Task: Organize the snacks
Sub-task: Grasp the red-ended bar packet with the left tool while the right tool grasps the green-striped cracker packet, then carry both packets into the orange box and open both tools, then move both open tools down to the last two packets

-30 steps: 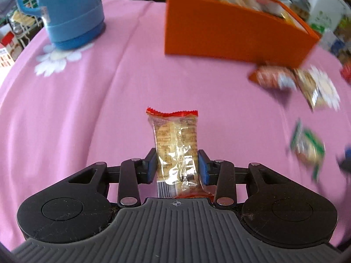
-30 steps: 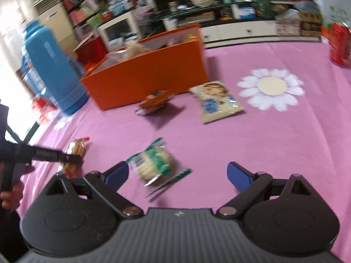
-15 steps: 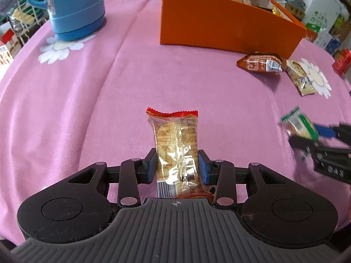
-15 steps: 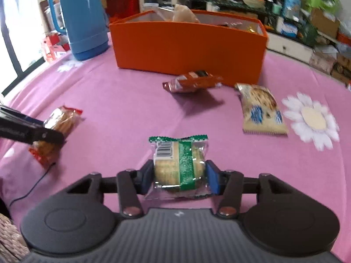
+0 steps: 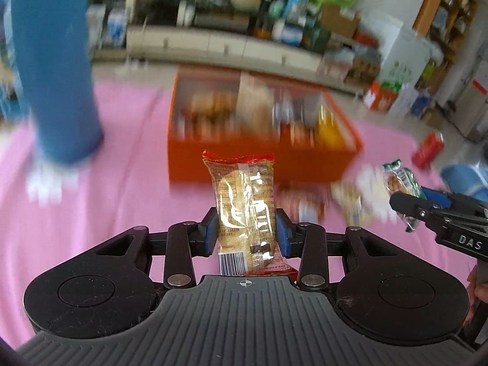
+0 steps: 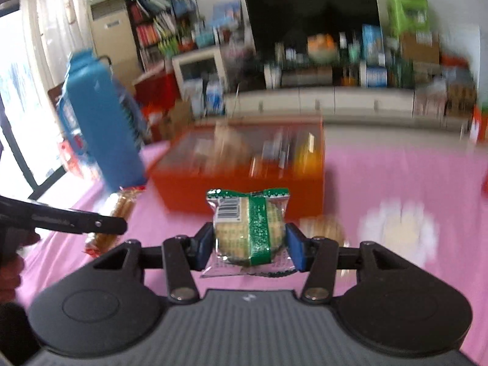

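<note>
Pink-clothed table (image 5: 91, 228) before the open orange cardboard box (image 5: 244, 164): our left tongs (image 5: 246, 232) pinch a clear red-edged biscuit packet (image 5: 244, 210), right tongs (image 6: 249, 245) a green-banded cracker packet (image 6: 248, 228), both raised toward it for dropping in.

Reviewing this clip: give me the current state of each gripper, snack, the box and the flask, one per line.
Left gripper: shut on the red-edged snack pack.
Red-edged snack pack: held off the tablecloth, upright between the fingers.
Right gripper: shut on the green-striped cracker pack.
Green-striped cracker pack: gripped, lifted.
Orange box: open-topped, already holding snacks.
Blue flask: standing upright.
Loose packets: lying on the pink tablecloth; blurred.
</note>
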The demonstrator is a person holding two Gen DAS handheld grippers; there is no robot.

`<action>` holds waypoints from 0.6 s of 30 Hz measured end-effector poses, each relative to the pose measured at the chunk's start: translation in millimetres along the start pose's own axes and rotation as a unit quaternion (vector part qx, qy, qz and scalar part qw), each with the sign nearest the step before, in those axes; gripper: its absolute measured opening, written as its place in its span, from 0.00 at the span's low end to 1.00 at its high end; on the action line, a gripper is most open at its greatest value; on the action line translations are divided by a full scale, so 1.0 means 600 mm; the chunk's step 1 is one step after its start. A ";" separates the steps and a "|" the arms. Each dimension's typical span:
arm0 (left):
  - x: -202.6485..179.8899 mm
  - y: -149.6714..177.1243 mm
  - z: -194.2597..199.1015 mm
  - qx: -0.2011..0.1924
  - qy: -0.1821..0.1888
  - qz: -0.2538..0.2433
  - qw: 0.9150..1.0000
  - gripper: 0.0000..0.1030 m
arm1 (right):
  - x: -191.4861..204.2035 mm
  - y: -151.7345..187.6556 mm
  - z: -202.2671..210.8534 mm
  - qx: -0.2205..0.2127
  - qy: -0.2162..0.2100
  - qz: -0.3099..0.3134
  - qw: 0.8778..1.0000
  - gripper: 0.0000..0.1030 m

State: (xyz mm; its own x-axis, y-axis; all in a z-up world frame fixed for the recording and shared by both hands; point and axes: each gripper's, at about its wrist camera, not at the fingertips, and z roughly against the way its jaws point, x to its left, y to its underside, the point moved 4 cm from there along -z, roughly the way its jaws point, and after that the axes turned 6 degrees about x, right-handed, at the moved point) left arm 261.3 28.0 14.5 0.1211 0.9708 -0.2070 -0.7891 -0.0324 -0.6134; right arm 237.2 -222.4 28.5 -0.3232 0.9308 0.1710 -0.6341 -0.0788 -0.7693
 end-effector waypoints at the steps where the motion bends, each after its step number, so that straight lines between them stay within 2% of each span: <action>1: -0.001 -0.034 -0.006 -0.012 -0.004 -0.005 1.000 0.13 | -0.003 -0.028 -0.017 -0.010 0.003 0.007 1.000 0.51; 6: 0.003 -0.165 -0.072 -0.040 -0.018 -0.011 0.999 0.13 | -0.022 -0.136 -0.132 -0.024 0.011 0.027 0.999 0.52; 8: 0.013 -0.198 -0.115 -0.036 -0.031 -0.008 0.999 0.13 | -0.028 -0.157 -0.182 -0.017 0.014 0.033 0.999 0.52; 10: 0.027 -0.222 -0.157 -0.030 -0.042 -0.004 0.999 0.13 | -0.038 -0.164 -0.224 -0.010 0.012 0.032 0.999 0.57; 11: 0.032 -0.229 -0.174 -0.027 -0.045 -0.004 0.999 0.16 | -0.040 -0.166 -0.241 -0.005 0.009 0.033 0.999 0.58; 13: 0.040 -0.234 -0.196 -0.015 -0.059 -0.003 0.998 0.27 | -0.040 -0.169 -0.258 -0.003 0.010 0.037 0.999 0.71; 14: 0.041 -0.231 -0.197 -0.016 -0.062 -0.004 0.998 0.32 | -0.037 -0.172 -0.251 -0.012 0.007 0.039 0.999 0.72; 16: 0.035 -0.220 -0.176 -0.040 -0.064 -0.017 0.997 0.43 | -0.031 -0.169 -0.219 -0.039 0.003 0.040 0.998 0.85; 17: 0.029 -0.210 -0.165 -0.049 -0.069 -0.023 0.996 0.53 | -0.029 -0.165 -0.199 -0.052 0.003 0.041 0.998 0.85; 18: 0.024 -0.195 -0.151 -0.057 -0.077 -0.030 0.995 0.57 | -0.028 -0.159 -0.179 -0.059 -0.001 0.041 0.997 0.86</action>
State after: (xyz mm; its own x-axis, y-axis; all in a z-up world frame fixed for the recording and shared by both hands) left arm 410.2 24.0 14.4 0.0665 0.9963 -0.0536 -0.7084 0.0093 -0.7057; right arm 378.8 -192.1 32.8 -0.3726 0.9220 0.1053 -0.5187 -0.1128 -0.8475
